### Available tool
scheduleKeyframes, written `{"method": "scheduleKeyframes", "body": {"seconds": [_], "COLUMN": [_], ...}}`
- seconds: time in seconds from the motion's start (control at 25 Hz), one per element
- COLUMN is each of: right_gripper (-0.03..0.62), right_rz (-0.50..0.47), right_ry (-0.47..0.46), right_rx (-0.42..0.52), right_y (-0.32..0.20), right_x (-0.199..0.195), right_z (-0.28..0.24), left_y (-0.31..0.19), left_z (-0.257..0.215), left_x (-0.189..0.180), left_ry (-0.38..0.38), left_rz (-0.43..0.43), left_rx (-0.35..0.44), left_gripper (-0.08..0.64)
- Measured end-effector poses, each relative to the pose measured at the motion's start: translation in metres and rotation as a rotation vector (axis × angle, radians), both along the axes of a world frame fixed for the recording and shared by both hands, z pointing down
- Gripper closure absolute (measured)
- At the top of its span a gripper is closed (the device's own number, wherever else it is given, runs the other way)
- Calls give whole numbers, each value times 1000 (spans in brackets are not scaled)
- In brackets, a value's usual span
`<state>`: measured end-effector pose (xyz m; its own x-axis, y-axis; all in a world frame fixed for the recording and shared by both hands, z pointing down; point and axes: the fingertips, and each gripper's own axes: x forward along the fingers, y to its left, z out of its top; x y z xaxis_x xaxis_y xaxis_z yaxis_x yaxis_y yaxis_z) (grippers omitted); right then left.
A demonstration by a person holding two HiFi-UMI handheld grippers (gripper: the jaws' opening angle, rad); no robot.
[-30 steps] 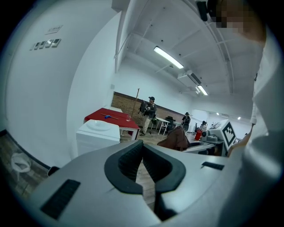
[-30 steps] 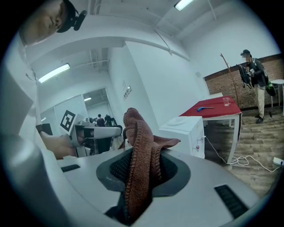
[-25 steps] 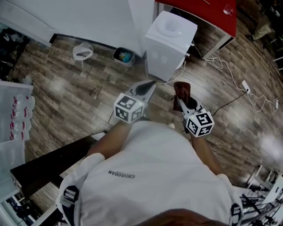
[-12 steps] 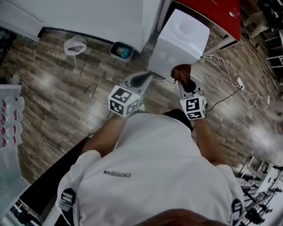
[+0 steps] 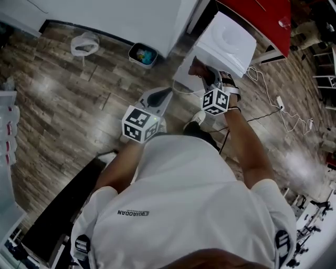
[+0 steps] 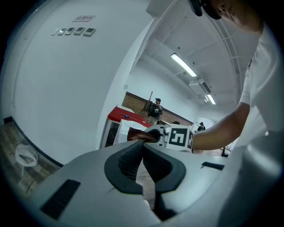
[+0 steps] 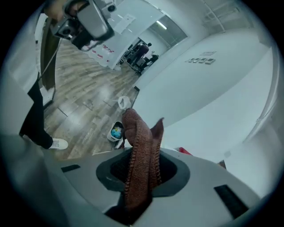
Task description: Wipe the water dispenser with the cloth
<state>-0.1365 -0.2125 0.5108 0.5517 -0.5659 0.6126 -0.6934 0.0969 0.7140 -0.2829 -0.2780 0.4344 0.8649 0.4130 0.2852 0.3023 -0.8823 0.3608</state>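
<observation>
Right gripper (image 5: 208,80) pinches the brown cloth (image 7: 141,155) at the white water dispenser (image 5: 231,39) front edge; left gripper (image 6: 143,150) fingers pressed together, empty

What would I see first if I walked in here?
The brown cloth, pinched in the right gripper's shut jaws, right by the white dispenser. Behind the dispenser a bright red tabletop stands out. The left gripper hangs shut and empty over the wood floor.
</observation>
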Motion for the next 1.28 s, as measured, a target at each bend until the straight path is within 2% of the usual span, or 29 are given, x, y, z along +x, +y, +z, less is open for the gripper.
{"method": "scheduleKeyframes", "body": {"seconds": [0.12, 0.28, 0.48, 0.92, 1.28], "right_gripper": [506, 506, 506, 506, 506], "right_rz": [57, 160, 244, 223, 217], "right_ry": [12, 32, 13, -25, -101], "right_rx": [2, 41, 92, 47, -30], "right_y": [-12, -24, -29, -31, -32], "right_x": [29, 65, 89, 76, 72], "right_z": [10, 15, 18, 68, 143], "left_y": [-6, -7, -8, 5, 12], "left_z": [8, 23, 34, 46, 67], "left_x": [-9, -17, -16, 0, -6], "left_ry": [-20, -59, -86, -98, -168], "left_rz": [-39, -42, -51, -12, -27], "left_rx": [-28, -36, -43, -55, -69], "left_gripper": [563, 563, 563, 563, 563]}}
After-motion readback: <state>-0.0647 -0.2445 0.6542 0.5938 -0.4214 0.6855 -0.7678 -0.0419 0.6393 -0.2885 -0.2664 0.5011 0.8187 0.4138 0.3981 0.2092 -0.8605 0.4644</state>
